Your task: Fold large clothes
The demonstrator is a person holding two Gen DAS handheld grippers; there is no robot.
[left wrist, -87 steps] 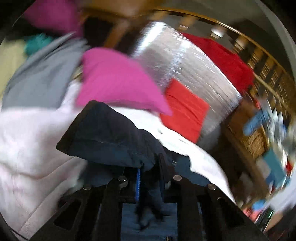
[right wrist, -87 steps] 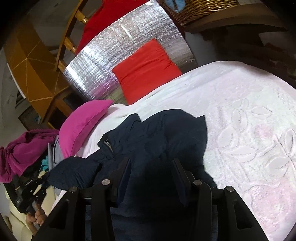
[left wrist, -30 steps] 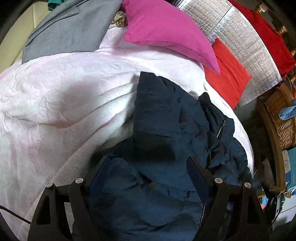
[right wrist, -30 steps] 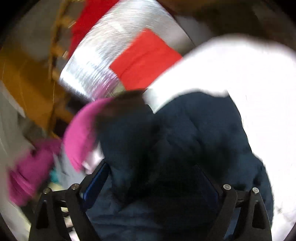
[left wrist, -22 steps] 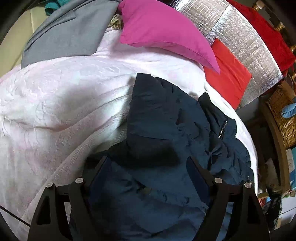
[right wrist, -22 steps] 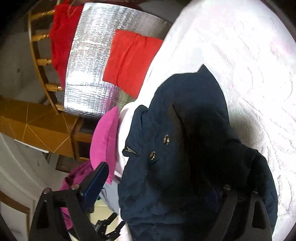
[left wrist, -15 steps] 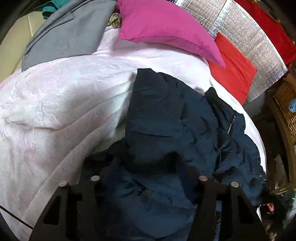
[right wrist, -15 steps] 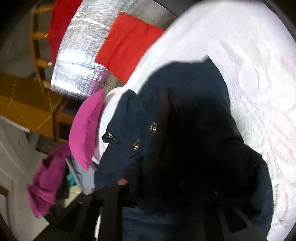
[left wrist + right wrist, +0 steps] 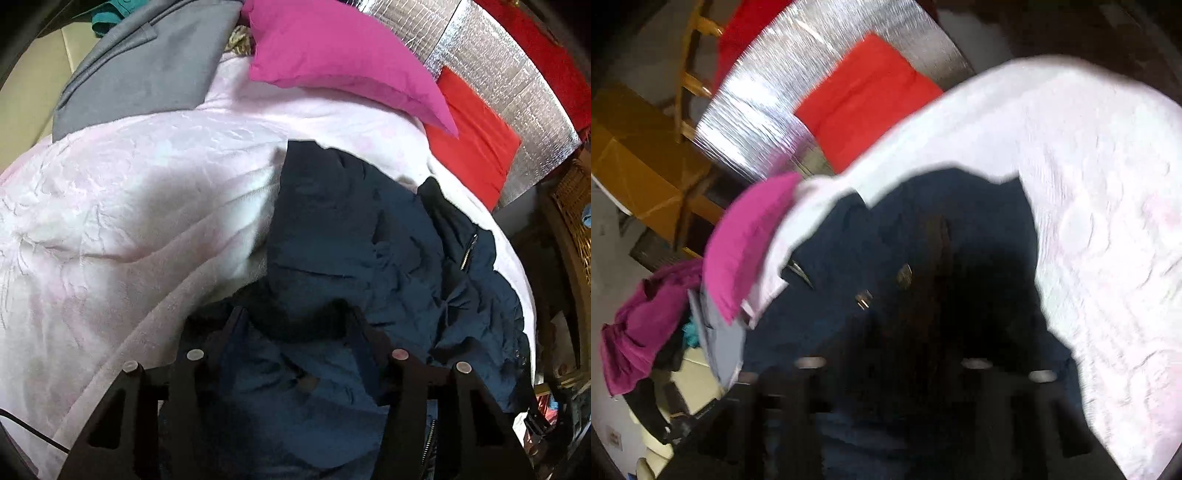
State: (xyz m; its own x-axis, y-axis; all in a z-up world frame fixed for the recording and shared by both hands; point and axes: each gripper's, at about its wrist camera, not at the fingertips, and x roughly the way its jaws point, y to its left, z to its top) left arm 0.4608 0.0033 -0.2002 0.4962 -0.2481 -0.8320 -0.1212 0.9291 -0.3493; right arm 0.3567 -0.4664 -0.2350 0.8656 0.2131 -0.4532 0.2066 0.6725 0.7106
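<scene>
A dark navy padded jacket (image 9: 388, 258) lies crumpled on a pale pink bedspread (image 9: 129, 206). My left gripper (image 9: 297, 321) sits low over its near edge, jaws partly closed with a thick bunch of navy fabric between the fingers. In the right wrist view, which is blurred, the same jacket (image 9: 886, 258) shows its snaps and a zipper pull. My right gripper (image 9: 894, 354) is pressed into the dark fabric; its fingers are lost in blur and shadow.
A magenta pillow (image 9: 340, 59) and a grey garment (image 9: 147, 66) lie at the head of the bed. A red cushion (image 9: 472, 133) leans on a silver foil panel (image 9: 509, 74). A wicker basket (image 9: 576, 206) stands at the right. Magenta clothing (image 9: 646, 325) hangs beside the bed.
Both grippers were wide open over the jacket a second ago. The left jaws have since narrowed onto the navy fabric. The right gripper has pushed in closer, and its view has blurred.
</scene>
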